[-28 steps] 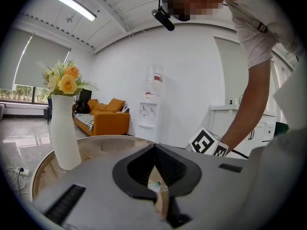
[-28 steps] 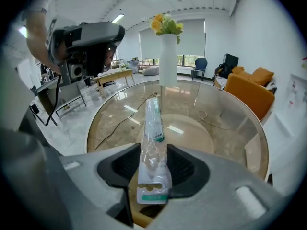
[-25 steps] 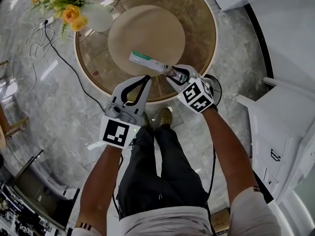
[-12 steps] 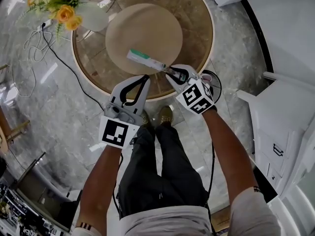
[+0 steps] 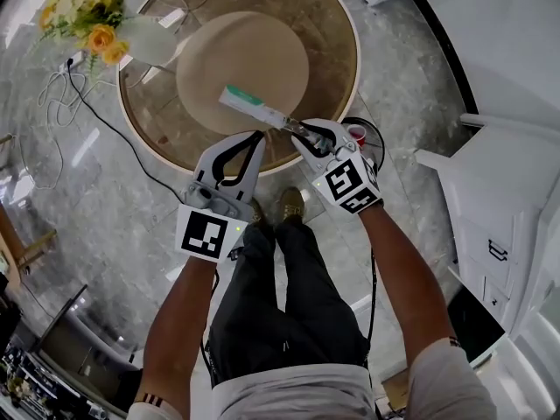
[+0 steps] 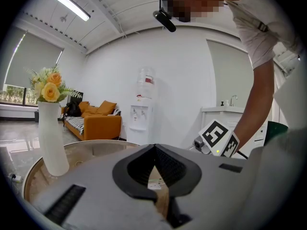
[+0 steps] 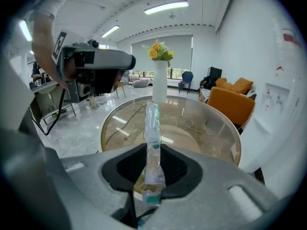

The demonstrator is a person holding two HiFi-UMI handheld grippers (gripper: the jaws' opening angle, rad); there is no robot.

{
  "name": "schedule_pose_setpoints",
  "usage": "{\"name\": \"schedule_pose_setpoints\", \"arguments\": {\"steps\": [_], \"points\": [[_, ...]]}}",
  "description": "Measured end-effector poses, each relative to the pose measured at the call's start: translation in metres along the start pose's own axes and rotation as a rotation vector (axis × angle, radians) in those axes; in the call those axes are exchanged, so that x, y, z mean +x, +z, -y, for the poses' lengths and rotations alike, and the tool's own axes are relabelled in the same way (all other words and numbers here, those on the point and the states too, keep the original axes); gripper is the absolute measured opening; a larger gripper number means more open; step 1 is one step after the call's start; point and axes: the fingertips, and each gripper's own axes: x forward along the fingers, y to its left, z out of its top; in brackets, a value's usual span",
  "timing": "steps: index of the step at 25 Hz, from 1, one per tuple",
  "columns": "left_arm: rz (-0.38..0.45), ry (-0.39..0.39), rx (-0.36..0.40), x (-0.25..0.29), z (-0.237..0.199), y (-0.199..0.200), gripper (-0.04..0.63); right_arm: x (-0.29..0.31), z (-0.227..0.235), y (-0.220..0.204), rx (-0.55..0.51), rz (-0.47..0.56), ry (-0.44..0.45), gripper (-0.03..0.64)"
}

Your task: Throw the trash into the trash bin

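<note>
The trash is a long clear wrapper with green print [image 5: 252, 106]. It sticks out over the round glass table [image 5: 150, 140] from my right gripper [image 5: 298, 131], which is shut on its near end. These jaws have just been closing with the wrapper between them. In the right gripper view the wrapper [image 7: 152, 133] stands up from the jaws of that gripper [image 7: 152, 178]. My left gripper [image 5: 256, 137] hovers beside it at the table's near edge, shut and holding nothing [image 6: 154, 150]. A dark round bin [image 5: 371, 136] with something red inside shows behind the right gripper.
A beige disc [image 5: 241, 55] lies under the glass top. A white vase of yellow flowers [image 5: 150, 40] stands at the table's far left. A black cable [image 5: 109, 103] trails over the marble floor. White cabinets [image 5: 490, 208] stand to the right.
The right gripper has closed on the wrapper and risen a little, so the wrapper now hangs above the table. The left gripper stays beside it.
</note>
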Motion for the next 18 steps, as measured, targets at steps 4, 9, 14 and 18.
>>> {"name": "schedule_pose_setpoints", "arguments": {"steps": [4,9,14,18], "points": [[0.004,-0.032,0.006,0.007,0.018,0.008,0.0,-0.031,0.001,-0.009,0.032,0.008,-0.052,0.089],[0.003,-0.085,0.023,0.018,0.044,0.013,0.0,-0.073,0.007,-0.031,0.1,0.019,-0.14,0.089],[-0.005,-0.149,0.04,0.034,0.072,0.015,0.0,-0.112,0.015,-0.06,0.155,0.026,-0.215,0.089],[-0.01,-0.185,0.034,0.049,0.094,0.016,0.0,-0.146,0.021,-0.087,0.201,0.017,-0.278,0.089]]}}
